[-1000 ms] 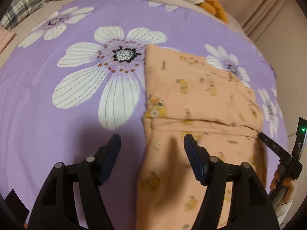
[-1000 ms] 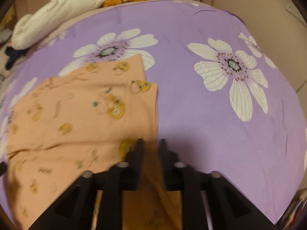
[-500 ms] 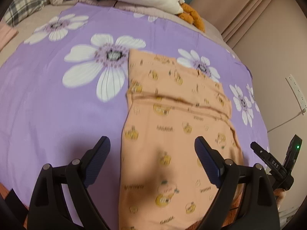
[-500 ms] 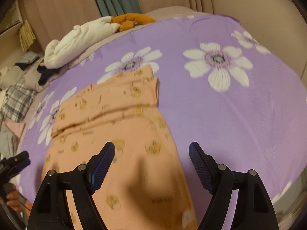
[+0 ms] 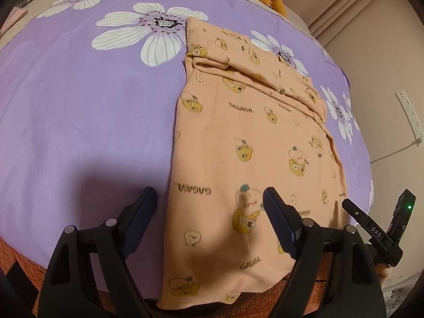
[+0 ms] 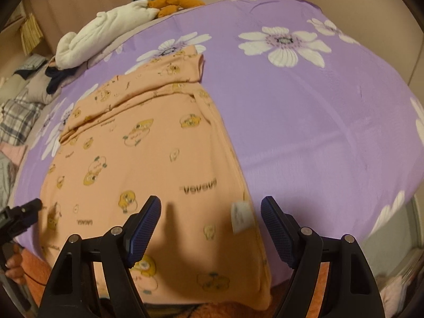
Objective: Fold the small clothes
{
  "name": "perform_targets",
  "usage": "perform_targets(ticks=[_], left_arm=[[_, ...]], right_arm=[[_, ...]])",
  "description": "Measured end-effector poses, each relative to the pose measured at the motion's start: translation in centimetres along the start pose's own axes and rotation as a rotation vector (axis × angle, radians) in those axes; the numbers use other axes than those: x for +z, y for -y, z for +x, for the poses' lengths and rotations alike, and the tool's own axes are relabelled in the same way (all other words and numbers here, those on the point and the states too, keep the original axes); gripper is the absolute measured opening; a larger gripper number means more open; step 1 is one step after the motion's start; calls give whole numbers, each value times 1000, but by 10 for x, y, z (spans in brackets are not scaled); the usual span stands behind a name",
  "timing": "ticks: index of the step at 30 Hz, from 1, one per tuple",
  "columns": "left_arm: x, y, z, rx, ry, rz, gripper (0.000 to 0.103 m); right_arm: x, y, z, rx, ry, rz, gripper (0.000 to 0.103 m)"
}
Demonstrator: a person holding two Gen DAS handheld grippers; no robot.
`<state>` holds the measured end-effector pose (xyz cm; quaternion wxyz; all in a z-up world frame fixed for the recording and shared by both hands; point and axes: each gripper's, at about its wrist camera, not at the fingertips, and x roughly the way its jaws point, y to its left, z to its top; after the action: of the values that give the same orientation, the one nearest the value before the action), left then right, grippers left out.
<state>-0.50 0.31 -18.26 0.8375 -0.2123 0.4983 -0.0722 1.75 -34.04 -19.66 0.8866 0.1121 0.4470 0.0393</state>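
A peach garment [image 5: 251, 137] printed with yellow cartoon figures lies flat on the purple flowered sheet [image 5: 79, 111], its far end folded back over itself. Its near hem hangs over the bed's front edge. My left gripper [image 5: 209, 196] hovers above the garment's near left part, its jaws closing, with cloth below them but not pinched. My right gripper [image 6: 210, 202] stands open above the garment [image 6: 137, 153] near its right edge and a white label [image 6: 239, 216]. Each gripper also shows at the edge of the other's view.
At the bed's far end lie a white bundle [image 6: 106, 34] and an orange plush toy [image 6: 175, 2]. Plaid cloth [image 6: 18, 114] and dark clothes lie to the left. A power strip [image 5: 409, 114] hangs on the right wall. Orange carpet shows below the bed edge.
Both grippers pulled back toward the bed's near edge, so more of the garment shows. The right jaws went from nearly shut to wide. The left jaws widened, then narrowed a little.
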Motion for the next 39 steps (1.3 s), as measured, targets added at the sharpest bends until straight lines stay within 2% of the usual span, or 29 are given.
perform_targets(ticks=[5,7,8,10,11,12,13,14,17,21,25,29,35,39], left_arm=[[-8,1,-1,5,-5,7,74],[-10,2,0,2,-8,7,66],[-11,2,1,-7,-12,1,62],[-13,3,5,-60,-35,-19,35],[-14,4,7,-86,-51,-20,30],[-14,5,11,-95,-62,-17,18],[-14,6,14,-81,-65,-13,11],[-14,7,15,-78,-65,-18,10],[-12,10,4,-85,-35,-37,8],[-2,25,-31,-106,78,3,7],[19,30,-59,-137,188,16,7],[39,28,-65,-140,236,13,7],[62,25,-50,-94,252,18,8],[80,18,-25,-49,227,7,8]], right_arm=[[-13,3,0,4,-11,-10,71],[-14,4,1,11,-9,-15,64],[-13,4,2,18,-12,-15,57],[-11,4,4,22,-17,-22,44],[-10,2,5,33,-18,-35,33],[-9,1,5,51,-20,-40,19],[-8,0,7,70,-23,-41,14],[-6,-2,8,81,-26,-42,9],[0,-8,1,112,-7,-45,8],[22,-13,-34,225,95,-45,8],[48,-20,-63,260,211,-70,8],[68,-27,-69,251,273,-77,8],[82,-33,-40,237,237,-61,8],[92,-31,-12,222,184,-28,8]])
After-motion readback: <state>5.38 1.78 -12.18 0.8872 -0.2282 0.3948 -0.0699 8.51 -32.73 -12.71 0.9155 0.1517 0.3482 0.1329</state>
